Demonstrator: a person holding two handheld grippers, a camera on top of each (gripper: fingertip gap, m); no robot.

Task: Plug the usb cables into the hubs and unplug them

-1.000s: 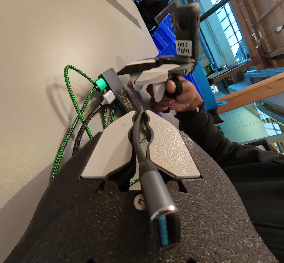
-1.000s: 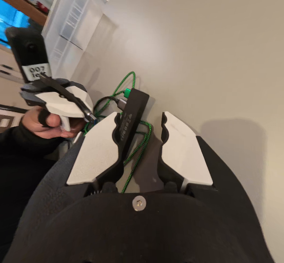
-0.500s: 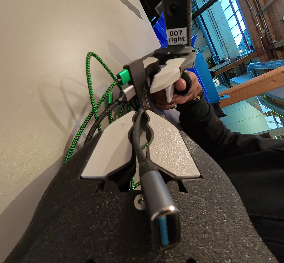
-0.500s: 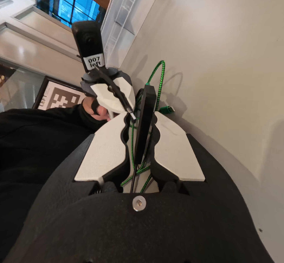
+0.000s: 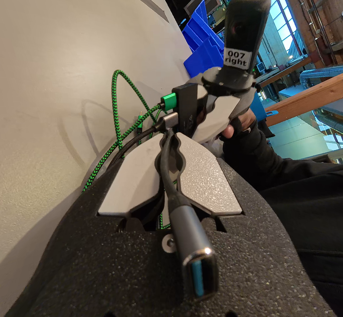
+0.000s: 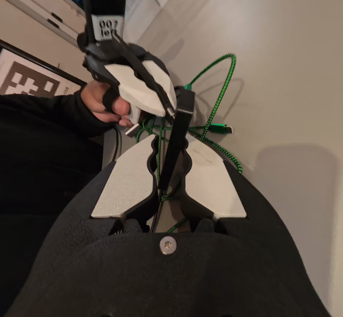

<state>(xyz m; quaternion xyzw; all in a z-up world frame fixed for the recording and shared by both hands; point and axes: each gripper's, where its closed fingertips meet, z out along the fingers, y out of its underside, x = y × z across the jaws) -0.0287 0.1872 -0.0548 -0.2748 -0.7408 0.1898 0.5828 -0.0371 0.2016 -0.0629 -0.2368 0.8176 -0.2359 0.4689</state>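
**Caller:** Black hub (image 6: pixel 173 152), slim and flat, stands edge-on between the fingers of the right gripper (image 6: pixel 168 146), pinched there by its lower half, with its top end poking out past the fingertips.

**Partner:** And on the far side, the left gripper (image 5: pixel 169 142) is clamped on a dark cable (image 5: pixel 165 161) that runs back between its fingers and ends in a grey USB plug (image 5: pixel 194 248) with a blue tongue, lying over the gripper body toward the camera.

**Caller:** Look just beyond those left fingertips: a green plug (image 5: pixel 169 101) and a grey plug (image 5: pixel 169 120) are seated in the hub's side, one above the other.

**Partner:** Green braided cable (image 5: pixel 118 122) loops off over the pale table (image 5: pixel 55 67); its loose green connector (image 6: pixel 221 128) lies right of the hub from the right wrist camera.

**Caller:** That view is smeared, but a dark plug tip (image 6: pixel 169 111) held by the left gripper seems to sit right against the hub's top corner.
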